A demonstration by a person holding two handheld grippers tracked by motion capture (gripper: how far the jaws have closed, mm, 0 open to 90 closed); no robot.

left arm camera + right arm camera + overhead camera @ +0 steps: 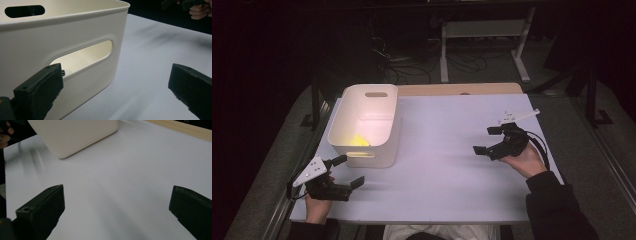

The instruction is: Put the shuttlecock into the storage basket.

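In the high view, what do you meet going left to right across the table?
Left gripper → white bin → right gripper.

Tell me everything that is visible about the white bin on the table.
The white bin looks like smooth matte plastic, with rounded corners and a rolled rim. It has an oval handle slot in the near wall and another in the far wall. It stands upright and open on the left part of the table. Something yellow lies inside it. The left tongs are open close by its near wall, not touching it.
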